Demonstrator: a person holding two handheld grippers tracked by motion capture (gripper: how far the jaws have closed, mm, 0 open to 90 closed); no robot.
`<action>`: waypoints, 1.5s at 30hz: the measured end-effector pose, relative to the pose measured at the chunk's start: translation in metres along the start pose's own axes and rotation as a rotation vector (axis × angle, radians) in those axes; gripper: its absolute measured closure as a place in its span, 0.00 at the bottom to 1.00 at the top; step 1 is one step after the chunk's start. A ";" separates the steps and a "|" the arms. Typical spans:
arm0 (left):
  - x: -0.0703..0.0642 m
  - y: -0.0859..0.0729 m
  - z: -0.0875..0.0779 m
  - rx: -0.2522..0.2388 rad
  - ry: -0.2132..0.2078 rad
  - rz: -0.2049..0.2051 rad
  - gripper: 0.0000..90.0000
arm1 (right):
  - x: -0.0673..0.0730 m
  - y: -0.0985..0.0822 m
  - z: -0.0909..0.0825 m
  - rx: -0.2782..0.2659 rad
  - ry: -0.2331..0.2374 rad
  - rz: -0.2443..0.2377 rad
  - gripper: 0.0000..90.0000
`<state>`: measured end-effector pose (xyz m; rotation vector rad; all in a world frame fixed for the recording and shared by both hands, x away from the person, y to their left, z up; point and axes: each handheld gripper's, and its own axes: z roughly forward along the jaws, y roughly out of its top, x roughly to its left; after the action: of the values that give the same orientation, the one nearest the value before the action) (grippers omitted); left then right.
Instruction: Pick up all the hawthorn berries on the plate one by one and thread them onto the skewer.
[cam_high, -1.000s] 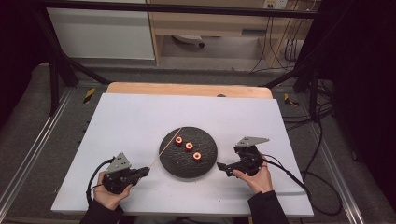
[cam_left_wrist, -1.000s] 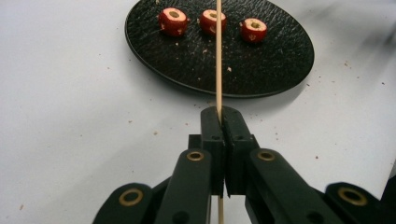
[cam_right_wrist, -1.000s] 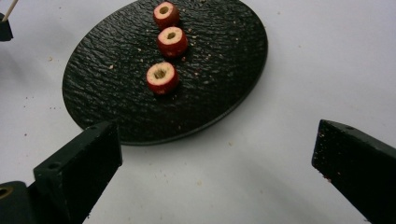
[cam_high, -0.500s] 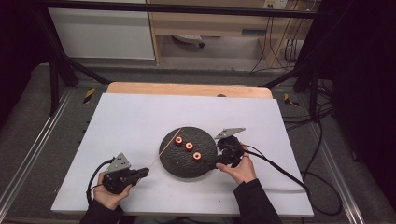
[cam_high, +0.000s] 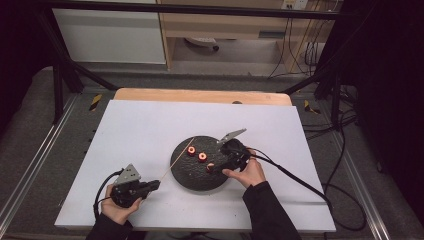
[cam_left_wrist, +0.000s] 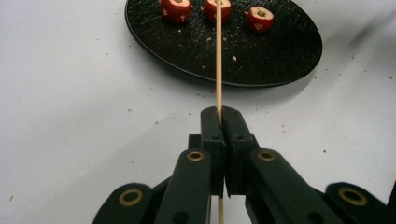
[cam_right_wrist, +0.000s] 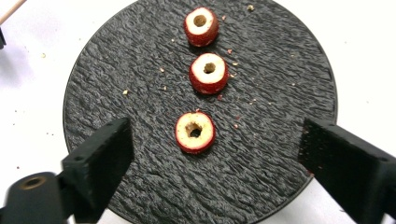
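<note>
A round black plate carries three red cored fruit pieces in a row. My right gripper hovers over the plate's right part. The nearest fruit piece lies between its jaws, which have just been closing but stand well apart from it. The other two pieces lie beyond. At the front left, my left gripper is shut on a thin wooden skewer, which points up over the plate toward the fruit.
The white board covers the table, with a wooden strip showing at the back. A black cable trails right from my right gripper. Small crumbs lie on the plate and board. Metal rails flank the table.
My right gripper has moved left from beside the plate to over it, with the nearest fruit piece now between its jaws. The left gripper and skewer have not moved.
</note>
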<state>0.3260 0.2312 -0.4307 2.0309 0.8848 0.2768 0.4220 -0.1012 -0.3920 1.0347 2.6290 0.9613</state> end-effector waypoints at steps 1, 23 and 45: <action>0.000 0.000 0.000 0.000 0.001 0.000 0.98 | 0.000 0.002 0.001 0.012 0.000 -0.009 0.17; 0.000 -0.001 0.001 0.009 0.002 0.007 0.98 | -0.001 0.028 0.034 0.241 0.093 0.013 0.58; 0.000 -0.001 0.002 0.017 0.005 0.013 0.98 | -0.006 0.028 0.046 0.335 0.112 0.057 0.69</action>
<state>0.3262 0.2304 -0.4323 2.0529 0.8804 0.2823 0.4585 -0.0662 -0.4114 1.1608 2.9380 0.6159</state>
